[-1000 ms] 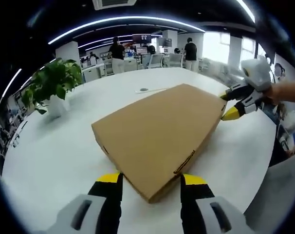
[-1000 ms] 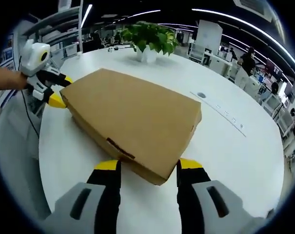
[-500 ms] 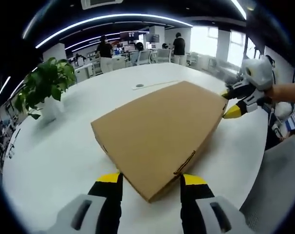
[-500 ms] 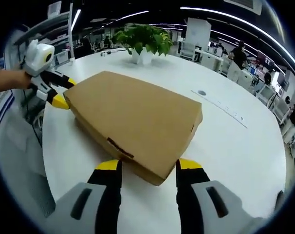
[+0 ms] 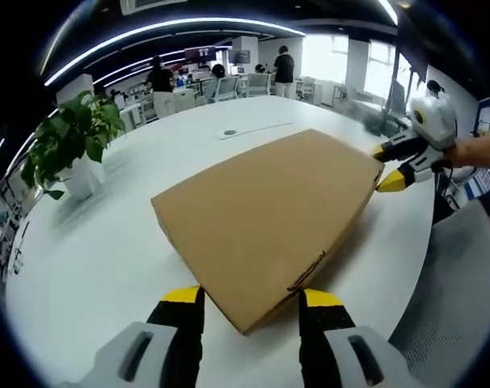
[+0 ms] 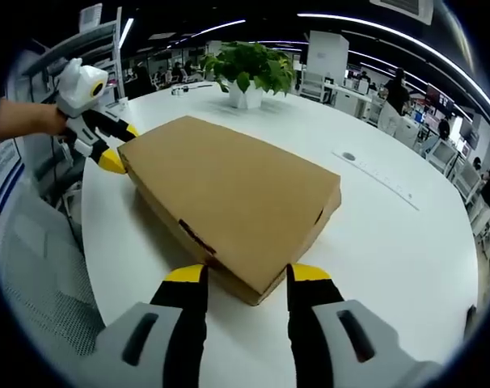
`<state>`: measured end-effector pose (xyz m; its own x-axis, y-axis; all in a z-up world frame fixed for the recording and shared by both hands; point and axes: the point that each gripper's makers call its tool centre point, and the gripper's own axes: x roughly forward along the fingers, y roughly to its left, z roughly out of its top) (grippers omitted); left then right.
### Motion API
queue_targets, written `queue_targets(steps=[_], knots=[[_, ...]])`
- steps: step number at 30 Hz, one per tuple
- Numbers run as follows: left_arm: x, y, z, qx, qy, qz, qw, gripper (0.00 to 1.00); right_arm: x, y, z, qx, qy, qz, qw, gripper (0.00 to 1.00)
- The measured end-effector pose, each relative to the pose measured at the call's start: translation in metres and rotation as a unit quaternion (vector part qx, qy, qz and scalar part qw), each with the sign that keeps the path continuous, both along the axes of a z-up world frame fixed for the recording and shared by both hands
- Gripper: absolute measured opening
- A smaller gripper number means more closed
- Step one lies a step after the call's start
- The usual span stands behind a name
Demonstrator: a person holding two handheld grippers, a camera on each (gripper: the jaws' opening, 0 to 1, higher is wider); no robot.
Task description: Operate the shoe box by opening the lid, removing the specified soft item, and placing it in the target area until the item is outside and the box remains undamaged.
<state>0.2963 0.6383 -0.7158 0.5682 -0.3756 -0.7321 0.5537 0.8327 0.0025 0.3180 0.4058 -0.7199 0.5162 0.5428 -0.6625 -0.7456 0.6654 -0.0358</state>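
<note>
A flat, closed brown cardboard shoe box (image 5: 265, 214) lies on a round white table (image 5: 91, 259). My left gripper (image 5: 251, 295) is open, its yellow-tipped jaws flanking the box's near corner. My right gripper (image 5: 388, 166) reaches in from the right in the left gripper view, with its jaws spread at the opposite corner. In the right gripper view the same box (image 6: 229, 190) fills the middle. There my right gripper (image 6: 247, 275) is open astride its near corner, and my left gripper (image 6: 116, 145) sits at the far left corner. The lid is down, so the contents are hidden.
A potted plant (image 5: 71, 145) (image 6: 249, 69) stands on the table beyond the box. A grey mesh chair (image 5: 463, 291) (image 6: 35, 275) is pulled up at the table's edge. A small round grommet (image 5: 229, 132) sits in the tabletop. People stand among desks far behind.
Both views have shifted slightly with the hands. The box stays closed, and each gripper stays open at its own corner.
</note>
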Motion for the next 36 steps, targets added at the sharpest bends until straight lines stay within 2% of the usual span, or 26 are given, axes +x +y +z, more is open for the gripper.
queue_targets(steps=[19, 28, 36], knots=[[-0.021, 0.028, 0.002, 0.008, -0.003, -0.025, 0.9997, 0.45, -0.043, 0.026, 0.001, 0.014, -0.005, -0.002, 0.9999, 0.31], [-0.028, 0.029, 0.003, -0.006, -0.004, -0.005, 1.0, 0.44, -0.047, 0.028, 0.003, 0.035, -0.002, -0.014, 0.9993, 0.32], [-0.034, 0.03, 0.002, -0.012, -0.002, 0.003, 0.9999, 0.43, -0.05, 0.027, 0.004, 0.033, -0.003, -0.008, 0.9994, 0.32]])
